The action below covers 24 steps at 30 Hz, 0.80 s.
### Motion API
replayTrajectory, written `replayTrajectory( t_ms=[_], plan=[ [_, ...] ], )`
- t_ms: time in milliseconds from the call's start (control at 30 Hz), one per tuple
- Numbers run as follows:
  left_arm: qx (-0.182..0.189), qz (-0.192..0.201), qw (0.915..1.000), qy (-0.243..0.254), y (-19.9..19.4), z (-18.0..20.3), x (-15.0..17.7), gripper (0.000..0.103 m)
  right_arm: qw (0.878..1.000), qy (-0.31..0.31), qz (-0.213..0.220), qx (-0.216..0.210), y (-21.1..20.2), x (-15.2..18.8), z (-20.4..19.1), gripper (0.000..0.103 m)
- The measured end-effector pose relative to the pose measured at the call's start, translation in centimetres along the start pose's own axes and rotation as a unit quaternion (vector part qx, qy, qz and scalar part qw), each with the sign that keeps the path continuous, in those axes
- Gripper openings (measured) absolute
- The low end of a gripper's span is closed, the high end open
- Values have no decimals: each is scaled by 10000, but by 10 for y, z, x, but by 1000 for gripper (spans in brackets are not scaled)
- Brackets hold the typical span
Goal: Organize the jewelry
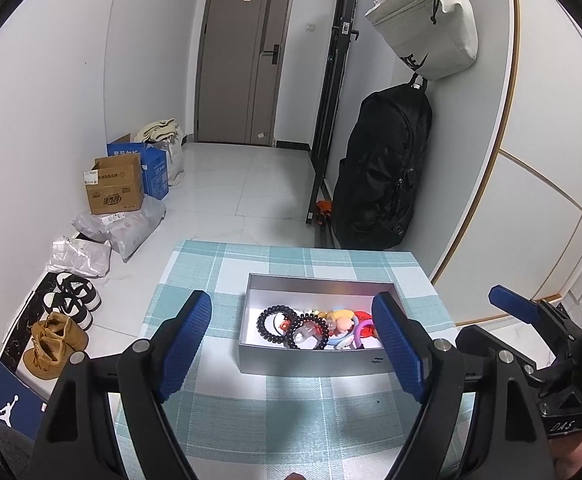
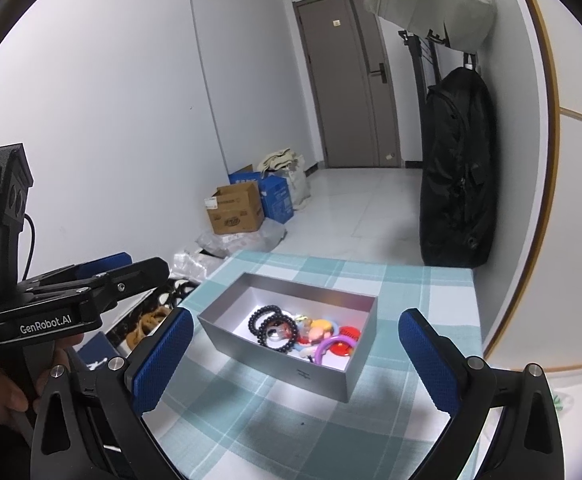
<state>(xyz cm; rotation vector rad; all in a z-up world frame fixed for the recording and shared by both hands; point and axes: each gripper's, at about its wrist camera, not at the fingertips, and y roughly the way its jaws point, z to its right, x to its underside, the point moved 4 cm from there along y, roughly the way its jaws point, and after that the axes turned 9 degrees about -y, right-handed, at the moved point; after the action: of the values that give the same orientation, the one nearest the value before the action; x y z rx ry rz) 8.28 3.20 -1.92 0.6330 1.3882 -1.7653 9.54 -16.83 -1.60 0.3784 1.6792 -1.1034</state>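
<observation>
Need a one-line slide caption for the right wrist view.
Open right gripper faces a grey box of bracelets on a checked tablecloth.

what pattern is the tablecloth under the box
Teal and white plaid tablecloth, clearest in the left wrist view.

The counter (image 1: 219, 408), covered in a teal checked cloth, lies bare between the near edge and the silver box (image 1: 311, 360), so the approach from the front is open. The box stands open-topped; its four upright walls fence the inside, leaving entry from above only. Inside, black bead bracelets (image 1: 277, 322) and coloured pieces (image 1: 345, 326) crowd the near half, touching and overlapping; the far half of the floor is bare. Cloth strips left, right and behind the box are free. The right gripper (image 1: 531, 316) sits just right of the box. A black backpack (image 2: 457, 168) hangs beyond the counter's far right corner.
</observation>
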Motion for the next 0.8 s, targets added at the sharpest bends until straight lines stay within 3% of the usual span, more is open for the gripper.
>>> replayTrajectory(
  t_ms=[800],
  plan=[
    [-68, -33, 10000, -20, 1, 0, 0, 79, 10000, 8, -60, 26, 1, 1, 2, 103]
  ],
)
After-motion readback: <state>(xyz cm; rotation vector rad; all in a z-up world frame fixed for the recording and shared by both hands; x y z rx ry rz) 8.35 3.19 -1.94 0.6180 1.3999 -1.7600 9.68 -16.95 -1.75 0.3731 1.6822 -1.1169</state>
